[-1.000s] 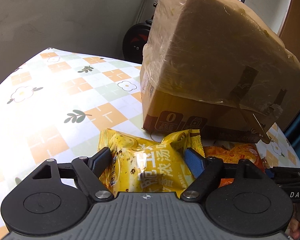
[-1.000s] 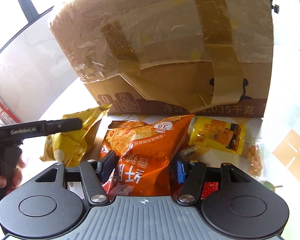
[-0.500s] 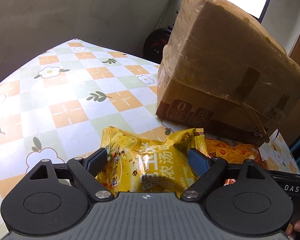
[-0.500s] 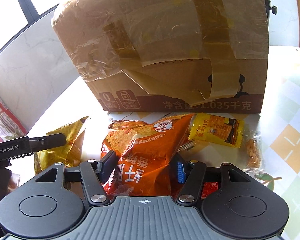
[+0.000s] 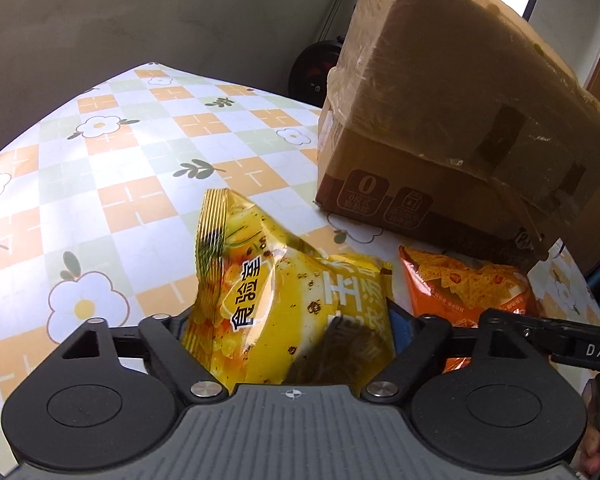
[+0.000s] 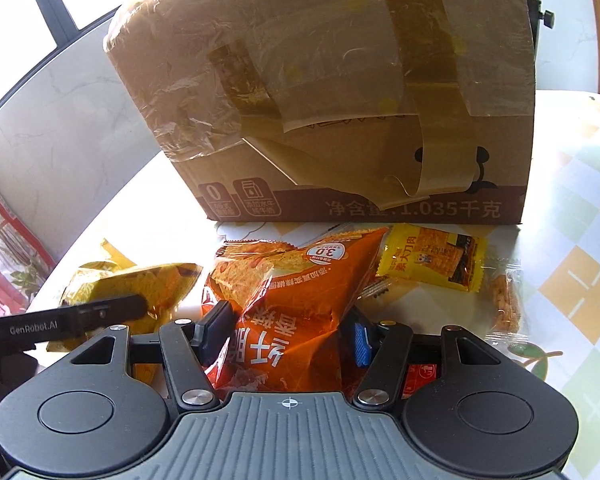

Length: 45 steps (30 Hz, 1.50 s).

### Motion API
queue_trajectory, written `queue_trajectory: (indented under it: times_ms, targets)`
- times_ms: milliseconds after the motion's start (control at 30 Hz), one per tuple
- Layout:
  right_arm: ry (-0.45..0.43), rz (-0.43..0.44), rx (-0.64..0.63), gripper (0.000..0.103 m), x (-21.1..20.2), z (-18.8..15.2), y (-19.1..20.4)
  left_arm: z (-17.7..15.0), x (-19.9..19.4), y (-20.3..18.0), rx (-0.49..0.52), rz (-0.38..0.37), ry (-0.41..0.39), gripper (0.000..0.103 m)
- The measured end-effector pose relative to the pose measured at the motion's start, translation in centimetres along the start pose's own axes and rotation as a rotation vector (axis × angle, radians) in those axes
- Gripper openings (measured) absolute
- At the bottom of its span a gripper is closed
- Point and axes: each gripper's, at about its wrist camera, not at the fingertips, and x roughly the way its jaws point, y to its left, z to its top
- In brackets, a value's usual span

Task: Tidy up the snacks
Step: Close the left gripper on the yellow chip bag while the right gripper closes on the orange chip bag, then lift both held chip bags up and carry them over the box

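A yellow snack bag (image 5: pixel 284 304) sits between the fingers of my left gripper (image 5: pixel 290 318). The jaws are closing and the pads press its sides, so it buckles with its left end tipped up. In the right wrist view the same yellow bag (image 6: pixel 140 284) lies at the left behind a left finger (image 6: pixel 100 312). My right gripper (image 6: pixel 288 328) is shut on an orange chip bag (image 6: pixel 296 292), which also shows at the right of the left view (image 5: pixel 460 284). Both bags lie in front of a taped cardboard box (image 6: pixel 340 100).
The box (image 5: pixel 440 120) stands on a table with a checked flower cloth (image 5: pixel 120 160). A small yellow packet (image 6: pixel 432 256) and a clear packet of orange snacks (image 6: pixel 504 300) lie to the right of the orange bag. A wall runs behind the table.
The left gripper drew back from the box and squeezed the yellow bag, which crumpled and tipped up at its left end. The right gripper and orange bag stayed put.
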Motion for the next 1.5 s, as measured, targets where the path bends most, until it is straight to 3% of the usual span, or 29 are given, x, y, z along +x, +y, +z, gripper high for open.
queue_trajectory:
  times_ms: [233, 433, 667, 800, 1067, 1333, 1500]
  targets:
    - [-0.014, 0.032, 0.017, 0.043, -1.0, 0.0, -0.1, 0.3, -2.1, -0.3, 0.022, -0.019, -0.048, 0.076]
    - [-0.034, 0.044, -0.012, 0.042, -2.3, 0.1, 0.2, 0.5, -3.8, -0.3, 0.031, 0.008, -0.066, 0.077]
    - [-0.031, 0.014, -0.152, 0.042, -4.3, -0.7, 1.4, 1.0, -5.3, -0.4, 0.037, 0.015, -0.084, 0.077]
    - [-0.044, 0.011, -0.135, 0.041, -6.0, -1.3, 0.8, 0.9, -5.7, -0.7, 0.038, 0.007, -0.084, 0.077]
    - [-0.232, 0.031, -0.086, 0.041, -12.2, 1.9, 0.1, 4.1, -8.6, -2.2, 0.083, -0.058, -0.194, 0.077]
    - [-0.505, 0.066, -0.168, 0.041, -18.5, 9.6, 1.1, 10.6, -11.8, -5.8, 0.193, -0.129, -0.394, 0.077]
    - [-0.611, 0.043, -0.229, 0.041, -19.9, 14.7, 0.7, 14.5, -12.2, -8.5, 0.264, -0.181, -0.502, 0.078]
